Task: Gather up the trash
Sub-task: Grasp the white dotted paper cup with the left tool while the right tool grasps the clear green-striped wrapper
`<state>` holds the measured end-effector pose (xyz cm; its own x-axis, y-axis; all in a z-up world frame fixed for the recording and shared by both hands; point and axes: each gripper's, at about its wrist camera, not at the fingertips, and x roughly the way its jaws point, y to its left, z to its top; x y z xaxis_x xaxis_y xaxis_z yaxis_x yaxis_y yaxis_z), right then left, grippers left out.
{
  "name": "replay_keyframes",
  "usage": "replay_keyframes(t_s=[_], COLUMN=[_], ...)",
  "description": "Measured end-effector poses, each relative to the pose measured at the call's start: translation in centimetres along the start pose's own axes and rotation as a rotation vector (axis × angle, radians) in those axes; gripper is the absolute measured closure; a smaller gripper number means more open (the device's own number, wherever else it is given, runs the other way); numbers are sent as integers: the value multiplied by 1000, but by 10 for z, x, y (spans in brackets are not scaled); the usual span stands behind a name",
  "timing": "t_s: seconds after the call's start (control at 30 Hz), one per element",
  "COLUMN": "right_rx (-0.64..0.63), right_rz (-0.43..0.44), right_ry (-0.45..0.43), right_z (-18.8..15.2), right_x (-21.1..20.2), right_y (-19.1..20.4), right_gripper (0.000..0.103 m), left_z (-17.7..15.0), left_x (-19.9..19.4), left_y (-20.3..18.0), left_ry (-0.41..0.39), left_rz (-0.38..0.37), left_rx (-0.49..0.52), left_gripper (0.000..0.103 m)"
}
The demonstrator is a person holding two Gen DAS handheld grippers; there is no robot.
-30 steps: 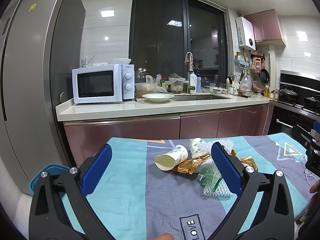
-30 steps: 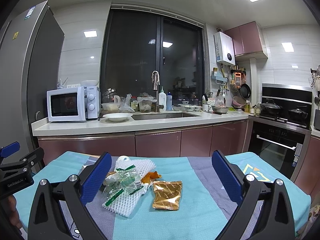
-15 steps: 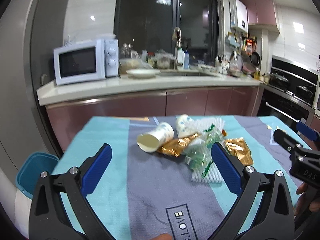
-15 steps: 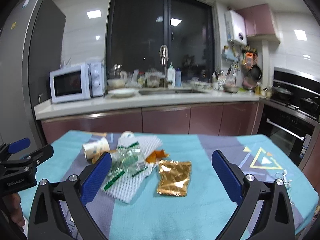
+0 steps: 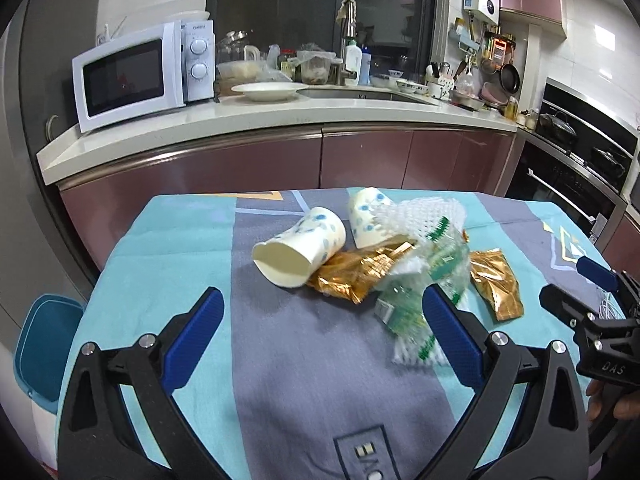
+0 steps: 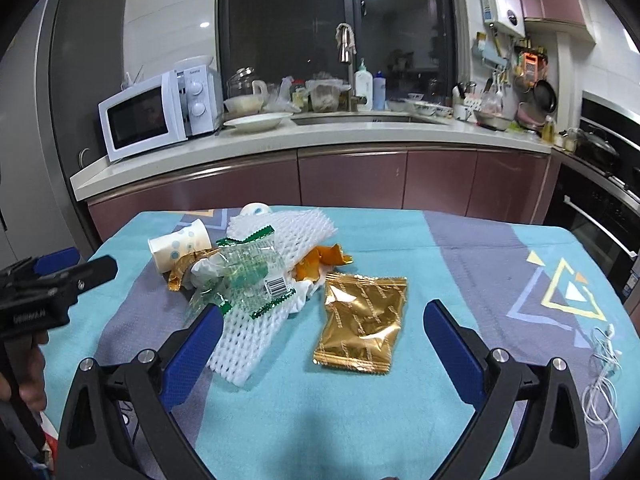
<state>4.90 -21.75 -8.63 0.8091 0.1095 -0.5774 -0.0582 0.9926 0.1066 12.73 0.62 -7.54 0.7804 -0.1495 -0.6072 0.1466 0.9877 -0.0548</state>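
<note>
Since a second ago we have tipped both grippers down and brought them closer over the table, so the trash now fills the middle of both views instead of sitting low beneath the kitchen counter.

We hold the left gripper (image 5: 318,330) above the grey stripe of the tablecloth (image 5: 168,256), its blue fingers spread wide and holding nothing. Just ahead lies a paper cup (image 5: 300,252), white with blue dots, on its side with its mouth toward us. A second paper cup (image 5: 366,216) of the same print lies behind it, partly under a white foam net sleeve (image 5: 416,216). Against the first cup rests a crumpled gold wrapper (image 5: 352,270), and over it a clear plastic bag (image 5: 424,276) with green printing.

We hold the right gripper (image 6: 324,344) spread wide too, empty, above the teal cloth. Between its fingers lies a flat gold foil packet (image 6: 362,326), shiny and creased, touching the edge of the pile. The foam net sleeve (image 6: 256,332) runs down beside the left finger, with the clear bag (image 6: 244,276) and its barcode label on top, and an orange scrap (image 6: 320,258) pokes out from under it. White earphones (image 6: 602,364) lie at the table's right edge, well apart from the pile. A blue bin (image 5: 44,344) stands on the floor left of the table.
</note>
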Motion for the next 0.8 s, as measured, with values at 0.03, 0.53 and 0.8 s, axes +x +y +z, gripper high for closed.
replay_keyframes(t_s=[0.03,0.53,0.8], right_rx=[-2,-60,-58], right_rz=[2,82,118], right_ry=[5,96,125], right_z=[2,31,36], right_x=[2,63,79], right_y=[1,21,26], right_gripper=[6,6,6], left_z=[3,18,19], left_x=[5,72,94], left_y=[2,16,25], left_ry=[6,135,167], left_rz=[5,-7,-5], left_rx=[2,-6,-32], left_gripper=[5,5,22])
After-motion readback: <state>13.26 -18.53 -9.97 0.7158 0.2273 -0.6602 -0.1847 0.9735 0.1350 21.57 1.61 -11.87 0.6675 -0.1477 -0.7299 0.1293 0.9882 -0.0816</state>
